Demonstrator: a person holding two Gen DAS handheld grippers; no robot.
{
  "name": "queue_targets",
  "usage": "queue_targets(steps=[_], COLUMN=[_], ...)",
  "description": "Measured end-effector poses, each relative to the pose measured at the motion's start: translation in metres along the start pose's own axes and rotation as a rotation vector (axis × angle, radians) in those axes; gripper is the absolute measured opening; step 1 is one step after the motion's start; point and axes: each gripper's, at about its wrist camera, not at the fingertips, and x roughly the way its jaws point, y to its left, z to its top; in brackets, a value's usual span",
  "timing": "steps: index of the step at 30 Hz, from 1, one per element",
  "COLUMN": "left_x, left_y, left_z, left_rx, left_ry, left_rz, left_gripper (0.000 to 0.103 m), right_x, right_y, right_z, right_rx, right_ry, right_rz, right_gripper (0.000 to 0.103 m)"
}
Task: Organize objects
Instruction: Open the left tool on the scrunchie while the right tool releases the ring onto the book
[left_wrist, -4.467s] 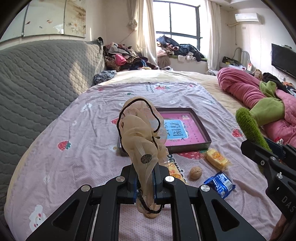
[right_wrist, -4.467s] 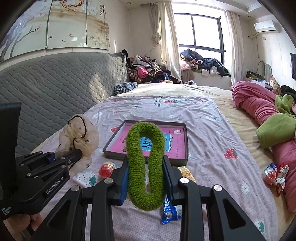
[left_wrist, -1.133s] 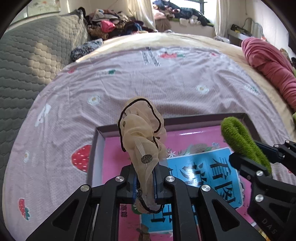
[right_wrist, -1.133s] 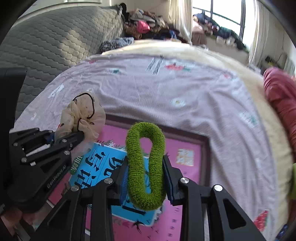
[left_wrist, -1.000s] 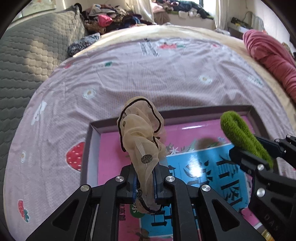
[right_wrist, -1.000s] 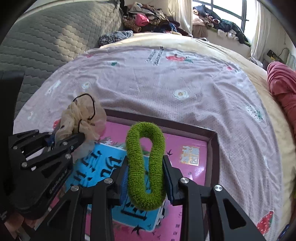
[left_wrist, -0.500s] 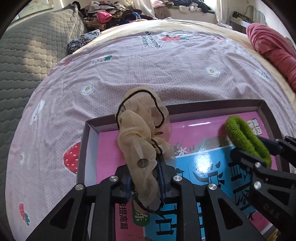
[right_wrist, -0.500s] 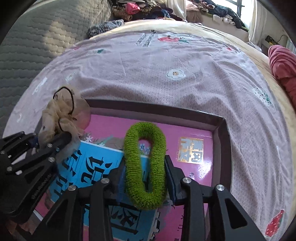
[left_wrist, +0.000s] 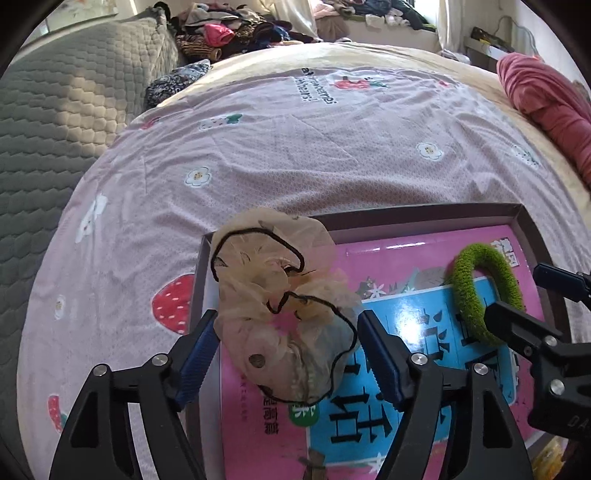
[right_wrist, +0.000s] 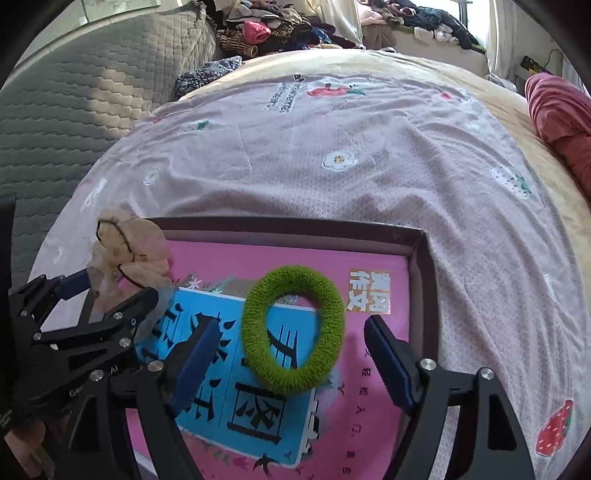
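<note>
Hovering over the tray (right_wrist: 417, 236), both tools are spread wide. The right gripper (right_wrist: 291, 358) has its jaws parted around the green scrunchie (right_wrist: 293, 330), which lies flat on the pink tray floor, free of both pads. The left gripper (left_wrist: 286, 347) is released too, with the beige scrunchie (left_wrist: 280, 302) slumped between its fingers at the tray's left edge, on the floral sheet (left_wrist: 295, 140).

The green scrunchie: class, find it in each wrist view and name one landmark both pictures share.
Left wrist view: the green scrunchie lies at the right, on the pink book in the box, beside the right gripper.
Right wrist view: it lies at centre, between the open fingers.
Shared landmark: the box's dark rim.
</note>
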Motion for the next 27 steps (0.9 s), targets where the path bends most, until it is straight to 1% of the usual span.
queue_targets(steps=[2,4,5,7,8,9,10,11,14,15,17,19,22,27], left_x=[-0.006,-0.013,-0.017,-0.028,-0.031,-0.036,-0.042,-0.047,-0.062,-0.066,-0.071,-0.077,-0.089,-0.11], left_y=[0.0,0.0,0.0,0.003,0.004,0.006,0.007,0.008,0.009,0.01,0.012,0.013,0.016,0.019], left_z=[-0.002,-0.006,-0.007,-0.011,-0.012,-0.014,-0.015,-0.017,-0.019,-0.019,-0.018,-0.018,-0.018,-0.024], left_rx=[0.003,0.012,0.011,-0.013,-0.019,-0.025,-0.028,-0.028,-0.028,-0.034,-0.047,-0.052,-0.062,-0.065], left_ry=[0.003,-0.003,-0.012,-0.015,-0.015,-0.018,-0.026,-0.039,-0.064,-0.069,-0.062,-0.067,-0.088,-0.099], left_rz=[-0.009,0.021,0.019,0.004,-0.006,-0.015,-0.013,-0.012,-0.006,-0.015,-0.057,-0.067,-0.066,-0.056], left_gripper=[0.079,0.081,0.083,0.085,0.089,0.098,0.102,0.103,0.103,0.103,0.103,0.103,0.103,0.103], right_x=[-0.006,-0.017,-0.021,-0.033,-0.038,-0.046,-0.051,-0.055,-0.072,-0.076,-0.085,-0.094,-0.107,-0.126], right_y=[0.001,0.001,0.002,0.003,0.003,0.004,0.003,0.003,0.007,0.008,0.011,0.013,0.014,0.016], right_z=[-0.002,-0.006,-0.007,-0.011,-0.012,-0.014,-0.016,-0.017,-0.023,-0.024,-0.026,-0.027,-0.027,-0.03], right_rx=[0.003,-0.001,-0.006,-0.021,-0.022,-0.021,-0.019,-0.016,-0.012,-0.014,-0.024,-0.034,-0.042,-0.043], right_ry=[-0.003,-0.013,-0.02,-0.03,-0.036,-0.046,-0.051,-0.055,-0.068,-0.075,-0.081,-0.089,-0.107,-0.128], right_rz=[0.01,0.008,0.004,-0.001,-0.002,-0.003,0.002,0.009,0.035,0.034,0.035,0.029,0.027,0.022], right_gripper=[0.084,0.088,0.09,0.091,0.091,0.092,0.093,0.094,0.095,0.095,0.096,0.096,0.096,0.096])
